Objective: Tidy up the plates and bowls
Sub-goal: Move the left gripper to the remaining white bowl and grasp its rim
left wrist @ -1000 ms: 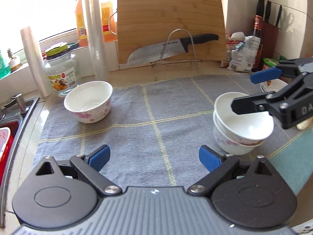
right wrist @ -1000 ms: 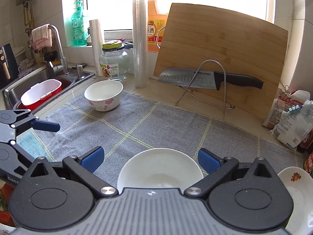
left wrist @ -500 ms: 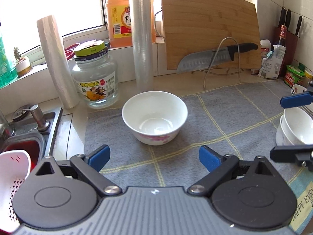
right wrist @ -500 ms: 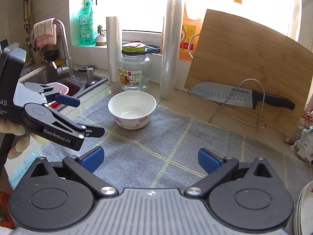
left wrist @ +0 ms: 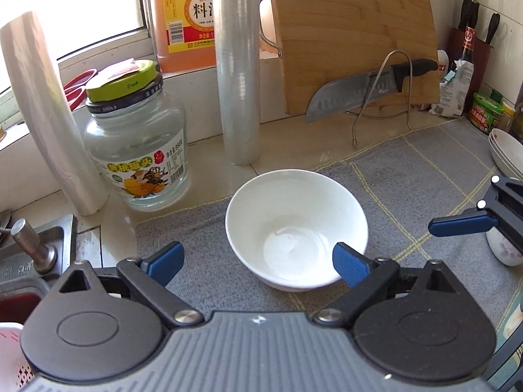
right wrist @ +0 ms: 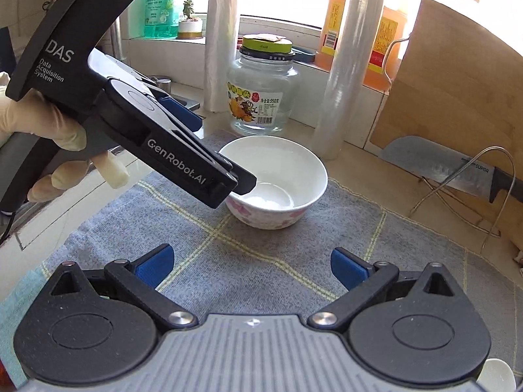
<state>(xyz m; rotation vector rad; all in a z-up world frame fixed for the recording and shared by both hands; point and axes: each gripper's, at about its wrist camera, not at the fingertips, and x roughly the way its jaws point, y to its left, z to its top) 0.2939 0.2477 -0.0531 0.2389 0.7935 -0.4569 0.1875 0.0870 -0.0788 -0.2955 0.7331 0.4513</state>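
A white bowl with pink flowers (left wrist: 295, 225) stands alone on the grey cloth (left wrist: 408, 183); it also shows in the right wrist view (right wrist: 278, 179). My left gripper (left wrist: 255, 263) is open, with its right fingertip over the bowl's near right rim and its left fingertip outside the bowl. In the right wrist view the left gripper (right wrist: 228, 176) reaches over the bowl's left rim. My right gripper (right wrist: 251, 266) is open and empty above the cloth, short of the bowl. The stacked bowls (left wrist: 503, 248) and plates (left wrist: 508, 153) sit at the far right.
A glass jar (left wrist: 137, 150), two film rolls (left wrist: 238, 65), an oil jug (left wrist: 183, 16), a bamboo board (left wrist: 353, 32) and a knife on a wire stand (left wrist: 369, 88) line the back. The sink (left wrist: 29, 261) lies to the left.
My left gripper has closed in on the lone bowl, which now lies right at its fingertips. My right gripper has followed leftward, away from the stacked bowls.
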